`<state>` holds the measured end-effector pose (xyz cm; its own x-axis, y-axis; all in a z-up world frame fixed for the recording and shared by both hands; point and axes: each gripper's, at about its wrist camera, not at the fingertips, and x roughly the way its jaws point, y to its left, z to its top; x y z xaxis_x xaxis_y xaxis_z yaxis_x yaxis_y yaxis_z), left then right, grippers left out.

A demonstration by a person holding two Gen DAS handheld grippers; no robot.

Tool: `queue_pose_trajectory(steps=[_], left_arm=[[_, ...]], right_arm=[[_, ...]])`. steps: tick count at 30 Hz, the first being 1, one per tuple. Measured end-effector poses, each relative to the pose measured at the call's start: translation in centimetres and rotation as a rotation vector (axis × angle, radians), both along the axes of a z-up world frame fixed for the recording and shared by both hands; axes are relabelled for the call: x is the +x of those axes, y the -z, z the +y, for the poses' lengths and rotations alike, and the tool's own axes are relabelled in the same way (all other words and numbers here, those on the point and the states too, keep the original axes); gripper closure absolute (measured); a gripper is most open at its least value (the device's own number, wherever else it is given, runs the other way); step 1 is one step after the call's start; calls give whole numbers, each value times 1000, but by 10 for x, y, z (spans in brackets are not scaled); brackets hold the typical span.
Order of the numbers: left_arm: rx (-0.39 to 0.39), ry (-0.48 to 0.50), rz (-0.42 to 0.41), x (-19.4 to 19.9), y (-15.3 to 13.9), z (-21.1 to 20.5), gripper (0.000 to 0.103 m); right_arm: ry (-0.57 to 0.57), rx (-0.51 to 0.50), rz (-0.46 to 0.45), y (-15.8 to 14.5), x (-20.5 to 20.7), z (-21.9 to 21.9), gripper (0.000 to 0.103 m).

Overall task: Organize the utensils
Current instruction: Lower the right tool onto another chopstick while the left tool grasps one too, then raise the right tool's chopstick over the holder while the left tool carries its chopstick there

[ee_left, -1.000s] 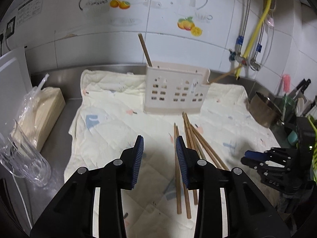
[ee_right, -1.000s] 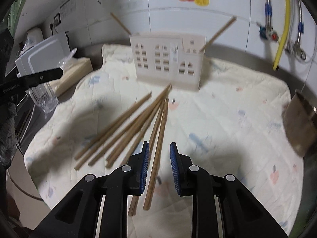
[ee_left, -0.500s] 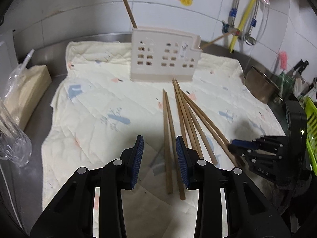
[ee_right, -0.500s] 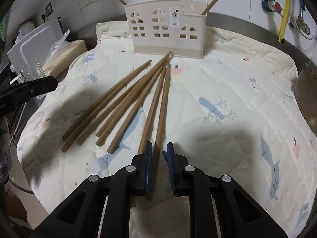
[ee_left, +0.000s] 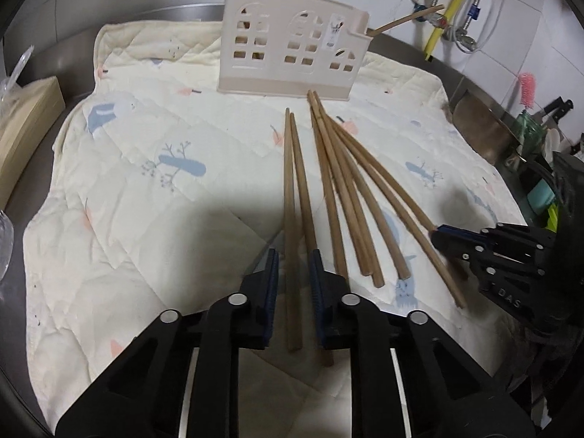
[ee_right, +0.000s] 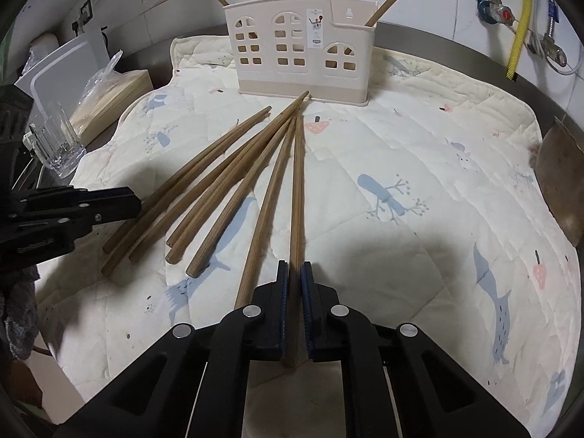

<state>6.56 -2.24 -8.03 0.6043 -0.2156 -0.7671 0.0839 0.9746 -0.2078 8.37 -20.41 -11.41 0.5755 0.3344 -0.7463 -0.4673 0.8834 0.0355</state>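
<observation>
Several wooden chopsticks [ee_left: 339, 182] lie fanned on a quilted cloth [ee_left: 146, 182] in front of a beige house-shaped utensil holder [ee_left: 292, 51], which has a chopstick standing at each end. My left gripper [ee_left: 294, 266] is open, low over the cloth, its jaws either side of the leftmost chopstick [ee_left: 290, 219]. My right gripper [ee_right: 295, 273] is shut on the rightmost chopstick [ee_right: 297, 189], which still rests on the cloth [ee_right: 419, 164]. The holder also shows in the right wrist view [ee_right: 303, 47]. Each gripper appears in the other's view: the right one [ee_left: 492, 244], the left one [ee_right: 65, 208].
A clear glass [ee_right: 58, 146] and a wrapped wooden box [ee_right: 109, 91] stand left of the cloth. A metal pot [ee_left: 481, 124] and dish items sit at the right. Pipes and a yellow hose [ee_left: 449, 3] run along the tiled wall.
Both grippers came down and forward to the near ends of the chopsticks. The right jaws narrowed onto the rightmost chopstick. The left jaws now straddle the leftmost one.
</observation>
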Motion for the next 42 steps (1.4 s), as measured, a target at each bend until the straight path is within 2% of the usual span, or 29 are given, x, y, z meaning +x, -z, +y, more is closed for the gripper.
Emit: queue_pose_trajectory(steps=[10,14,18,22,29,35,42], left_arm=[[-16,-19,15,11,9,2,92],[17,-15,8,13,8,-2,97],[0,-23,3,13,3,0,97],[0,-19,-32,7,-11,3,97],[35,3,-78,0,-44,6,97],[53,-2,-56,-2,-38,8,97],[38,-7,-87,-8,-47,9,97]], right_arm=[[6,-1,-4,1,0,1,96],[9,5,-9,2,0,0,96],[14,10,-17,-1,-2,-1,96],[18,15,-52,-14,-5,-5,96],[21,51,-175,-61,-11,-11,96],[26,83,-239,-86,-11,-13,96],[29,96,-241,-90,-9,-15,96]])
